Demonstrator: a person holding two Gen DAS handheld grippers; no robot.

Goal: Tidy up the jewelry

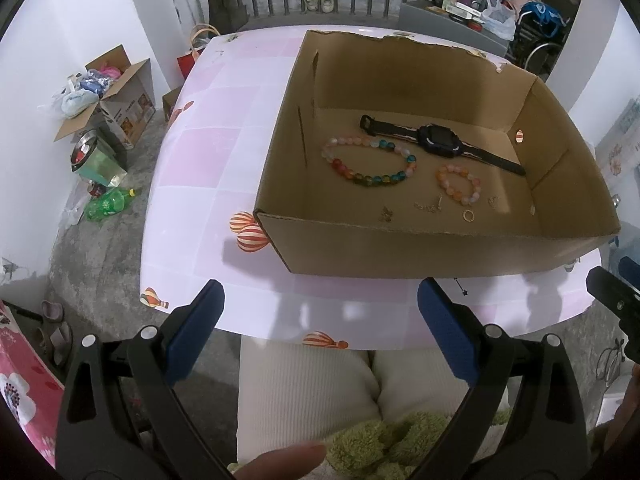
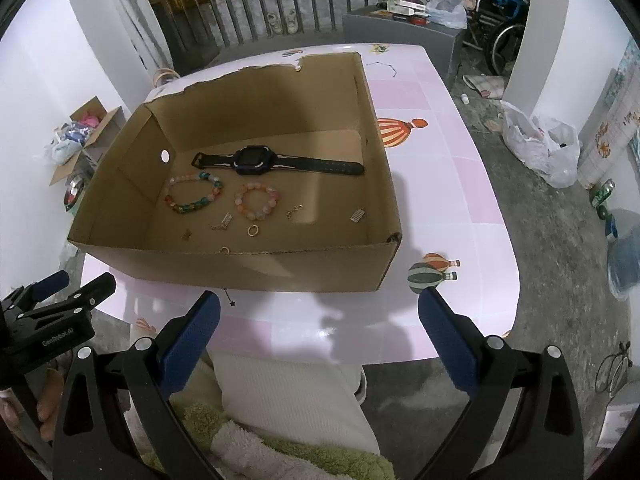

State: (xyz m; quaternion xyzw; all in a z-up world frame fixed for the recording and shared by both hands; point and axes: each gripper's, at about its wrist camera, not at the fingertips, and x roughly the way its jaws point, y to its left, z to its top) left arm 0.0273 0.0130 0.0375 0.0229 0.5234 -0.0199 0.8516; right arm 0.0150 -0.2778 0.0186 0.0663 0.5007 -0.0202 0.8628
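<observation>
An open cardboard box (image 1: 400, 252) (image 2: 248, 270) stands on the pink table. Inside lie a black watch (image 1: 440, 142) (image 2: 276, 162), a multicoloured bead bracelet (image 1: 370, 162) (image 2: 194, 192), a pink-orange bead bracelet (image 1: 460, 184) (image 2: 258, 202), a gold ring (image 1: 468, 215) (image 2: 253, 231) and small chain pieces (image 1: 430, 206) (image 2: 294, 212). My left gripper (image 1: 320, 312) is open and empty, held over the table's near edge in front of the box. My right gripper (image 2: 320, 316) is open and empty, likewise short of the box.
The pink table (image 1: 208, 168) (image 2: 440, 184) has hot-air-balloon prints. The person's lap lies below the near edge. On the floor are a cardboard box of clutter (image 1: 112, 96), a green bottle (image 1: 110, 204), plastic bags (image 2: 540, 144) and a wheelchair (image 2: 500, 20).
</observation>
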